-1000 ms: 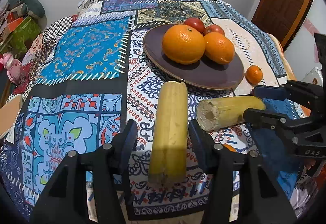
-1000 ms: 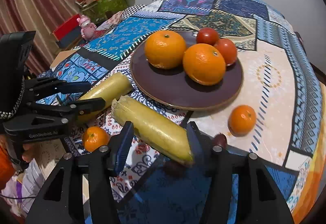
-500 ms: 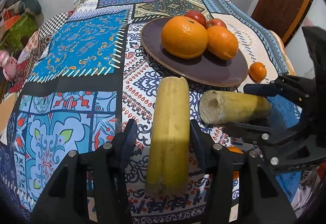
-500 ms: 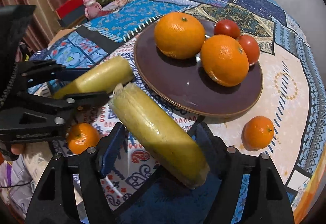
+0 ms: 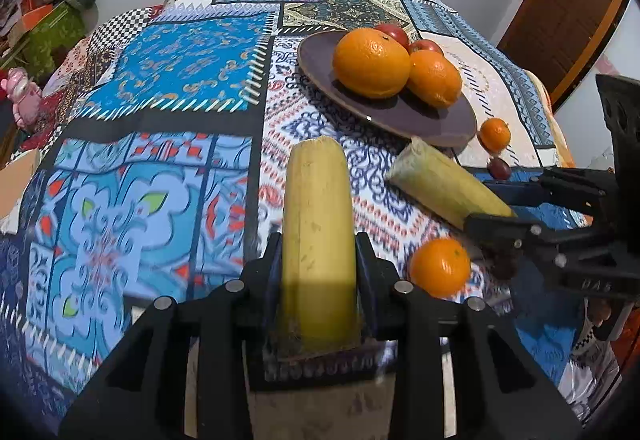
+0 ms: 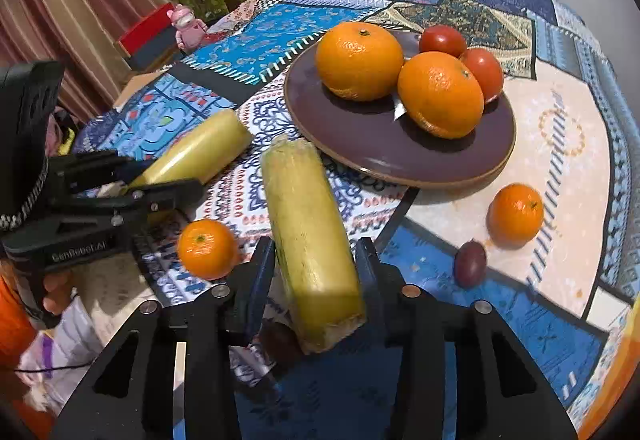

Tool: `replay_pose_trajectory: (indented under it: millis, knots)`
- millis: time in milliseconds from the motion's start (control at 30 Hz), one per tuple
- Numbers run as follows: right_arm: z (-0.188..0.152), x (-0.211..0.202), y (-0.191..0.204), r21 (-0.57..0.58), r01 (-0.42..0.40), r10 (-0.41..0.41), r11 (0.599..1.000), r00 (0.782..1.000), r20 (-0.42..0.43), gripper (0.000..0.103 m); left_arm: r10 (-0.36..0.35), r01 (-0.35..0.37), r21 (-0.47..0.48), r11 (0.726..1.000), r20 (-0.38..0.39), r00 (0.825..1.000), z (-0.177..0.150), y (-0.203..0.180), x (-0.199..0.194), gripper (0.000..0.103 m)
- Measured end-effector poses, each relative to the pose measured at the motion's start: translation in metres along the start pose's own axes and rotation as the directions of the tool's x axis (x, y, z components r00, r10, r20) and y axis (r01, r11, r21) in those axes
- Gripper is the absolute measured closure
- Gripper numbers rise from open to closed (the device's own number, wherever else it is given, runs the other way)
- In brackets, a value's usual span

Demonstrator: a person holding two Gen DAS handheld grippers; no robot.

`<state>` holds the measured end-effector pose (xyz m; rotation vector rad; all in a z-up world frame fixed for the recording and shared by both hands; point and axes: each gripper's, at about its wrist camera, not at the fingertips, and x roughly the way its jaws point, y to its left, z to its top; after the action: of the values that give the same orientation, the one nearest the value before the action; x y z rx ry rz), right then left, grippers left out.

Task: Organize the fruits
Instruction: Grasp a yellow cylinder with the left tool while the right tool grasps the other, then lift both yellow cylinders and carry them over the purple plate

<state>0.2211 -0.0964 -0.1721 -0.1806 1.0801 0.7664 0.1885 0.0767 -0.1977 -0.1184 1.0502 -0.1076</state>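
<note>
Left gripper [image 5: 318, 252] jaws just closed onto the left cane piece [image 5: 318, 224]. Right gripper [image 6: 316, 260] likewise clamps the right cane piece [image 6: 310, 236]. Plate [image 6: 360, 147] already holds oranges and tomatoes (four fruits); both canes, two mandarins [image 6: 207, 248] and a plum [image 6: 471, 263] remain on the cloth.

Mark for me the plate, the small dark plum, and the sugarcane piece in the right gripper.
plate [image 6: 400, 155], right wrist view, bare front part of its surface.
small dark plum [image 6: 470, 263], right wrist view, middle of its skin.
sugarcane piece [image 6: 306, 224], right wrist view, mid-length of its side.
</note>
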Motion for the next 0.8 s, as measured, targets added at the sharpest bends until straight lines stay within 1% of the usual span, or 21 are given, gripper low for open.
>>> replay_pose_trajectory:
  millis: [167,267,367,467,567,733,800]
  knots:
    - [-0.001,0.002,0.003,0.007,-0.005,0.005,1.0,1.0,-0.012,0.066,0.014,-0.014,0.037,0.999,-0.003,1.0,-0.014,-0.003,-0.011,0.069]
    - [0.003,0.009,0.002,0.013,-0.009,0.009,1.0,1.0,-0.026,0.065,0.021,-0.02,0.042,0.999,-0.009,1.0,-0.012,-0.004,-0.008,0.069]
    - [0.006,0.015,0.006,-0.005,0.005,-0.005,1.0,1.0,-0.026,0.065,0.027,-0.027,0.034,0.999,-0.013,1.0,-0.008,-0.005,-0.002,0.068]
    - [0.007,0.018,0.01,-0.032,0.027,-0.028,0.999,1.0,-0.01,0.066,0.03,-0.03,0.027,0.999,-0.009,1.0,-0.004,-0.006,0.004,0.068]
    - [0.006,0.016,0.009,-0.028,0.017,-0.017,0.999,1.0,0.007,0.066,0.017,-0.017,0.009,1.0,0.005,1.0,-0.004,-0.005,0.006,0.068]
    - [0.005,0.009,0.011,-0.03,0.012,-0.011,0.999,0.999,0.04,0.067,0.02,-0.021,0.048,0.999,0.021,1.0,-0.011,-0.008,0.0,0.069]
    - [0.006,0.004,0.013,-0.034,0.018,-0.016,0.999,0.998,0.059,0.067,0.024,-0.024,0.046,0.999,0.018,1.0,-0.012,-0.008,-0.003,0.069]
